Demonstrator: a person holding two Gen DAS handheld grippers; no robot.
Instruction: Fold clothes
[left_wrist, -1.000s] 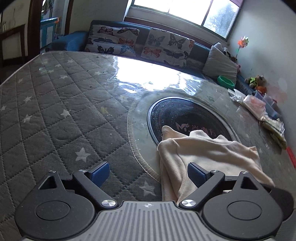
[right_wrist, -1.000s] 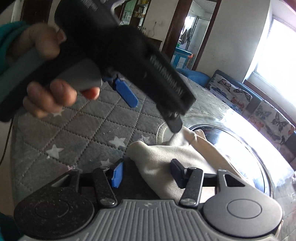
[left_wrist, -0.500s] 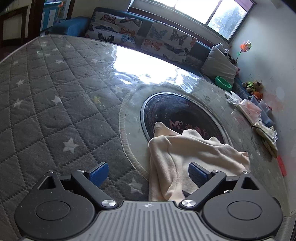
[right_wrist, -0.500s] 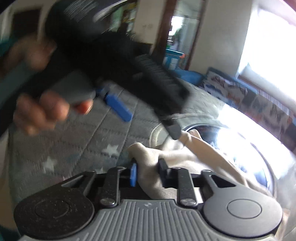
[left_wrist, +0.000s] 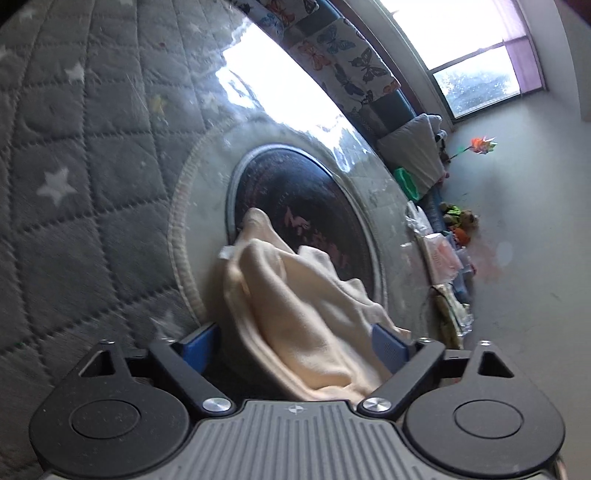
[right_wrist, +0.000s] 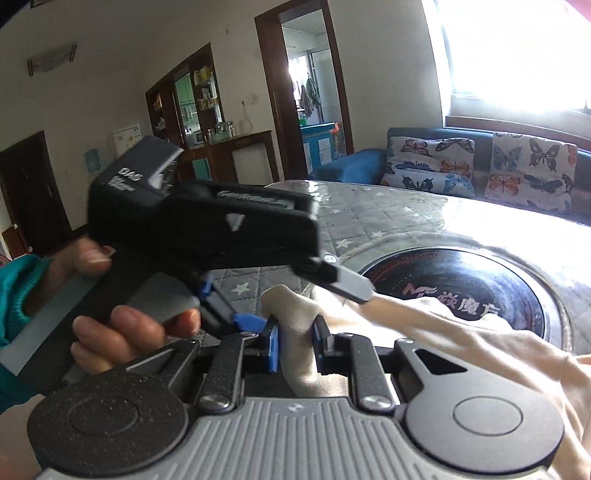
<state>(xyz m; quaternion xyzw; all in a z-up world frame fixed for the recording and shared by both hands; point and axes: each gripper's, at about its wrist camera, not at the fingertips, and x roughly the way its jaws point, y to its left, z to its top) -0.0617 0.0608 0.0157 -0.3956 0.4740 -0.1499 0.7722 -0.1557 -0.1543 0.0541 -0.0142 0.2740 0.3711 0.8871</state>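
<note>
Right gripper (right_wrist: 295, 345): its blue-padded fingers are drawn in narrow and pinch a bunched edge of the cream garment (right_wrist: 461, 343), which fills the gap between them.
Left gripper (left_wrist: 295, 341): fingers spread wide; the cream garment (left_wrist: 295, 306) lies between them and reaches back to the body of the tool. Whether either pad touches the cloth I cannot tell.
Left gripper from the right wrist view: the black tool (right_wrist: 207, 225) crosses the upper left, just above the right gripper, held by the person's left hand (right_wrist: 125, 325) with a teal cuff at the wrist; the picture is blurred there.
Garment: cream, soft, rumpled in loose folds. It lies partly over the dark round inset (left_wrist: 306, 214) and partly over the pale ring around it, near the table's close edge.
Table: covered with a grey quilted cloth with white stars (left_wrist: 74, 177) under a glossy, glaring surface.
Beyond the table: a blue sofa with butterfly-print cushions (right_wrist: 480, 166) under a bright window (left_wrist: 476, 55).
Far side: a clutter of bags and toys (left_wrist: 450, 236) by the wall.
</note>
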